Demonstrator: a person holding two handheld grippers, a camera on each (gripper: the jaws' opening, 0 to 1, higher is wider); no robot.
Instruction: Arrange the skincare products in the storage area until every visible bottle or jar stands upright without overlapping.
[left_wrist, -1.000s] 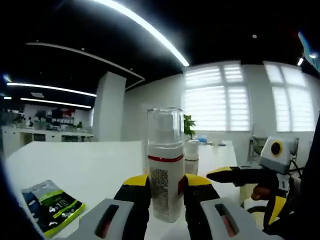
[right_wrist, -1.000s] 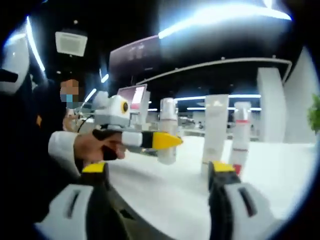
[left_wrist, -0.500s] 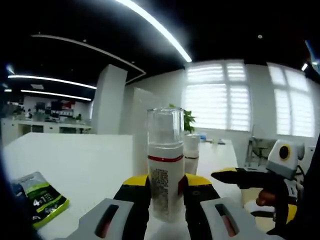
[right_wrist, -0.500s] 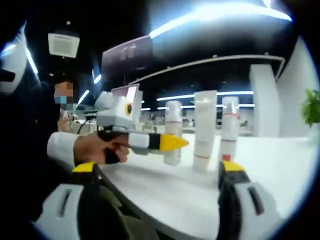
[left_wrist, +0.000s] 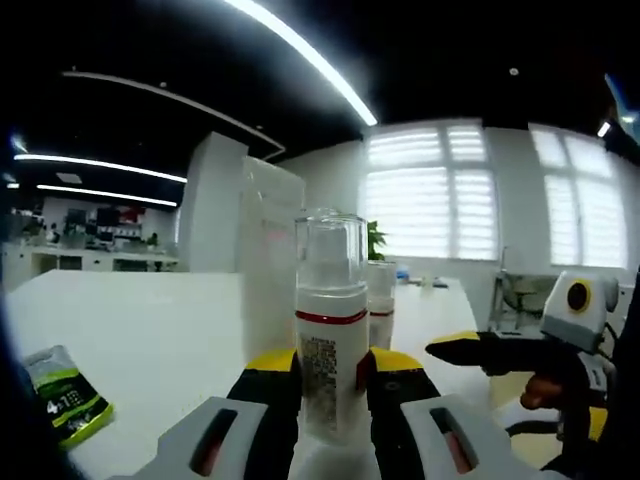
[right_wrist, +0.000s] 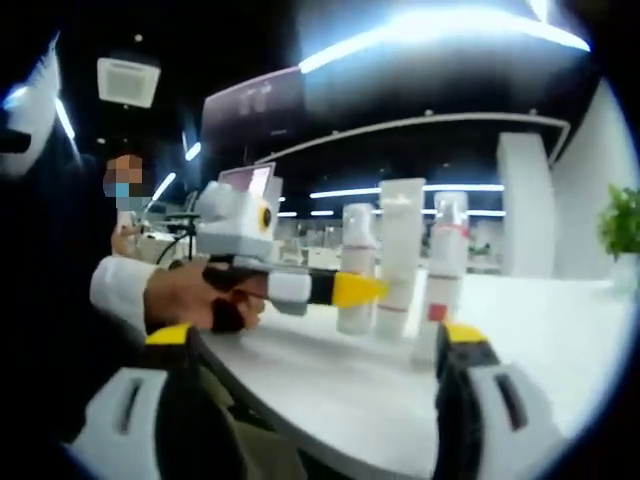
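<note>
With the left gripper (left_wrist: 333, 385) pinching the upright clear-capped pump bottle (left_wrist: 331, 325) beside the tall white tube (left_wrist: 268, 262) at its 11 o'clock, a careless release could topple both onto the bench (left_wrist: 150, 330), while the right gripper's (right_wrist: 318, 345) fingers stand spread, holding nothing.

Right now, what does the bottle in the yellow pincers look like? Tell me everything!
The pump bottle is white with a red band and a tall clear cap over its pump. Small dark print runs down its front. It looks like plastic. It stands upright, pinched at its lower body between the yellow tips of the left gripper, over the white table. Whether its base touches the table is hidden. A tall pale tube and a smaller bottle stand just behind it.
</note>
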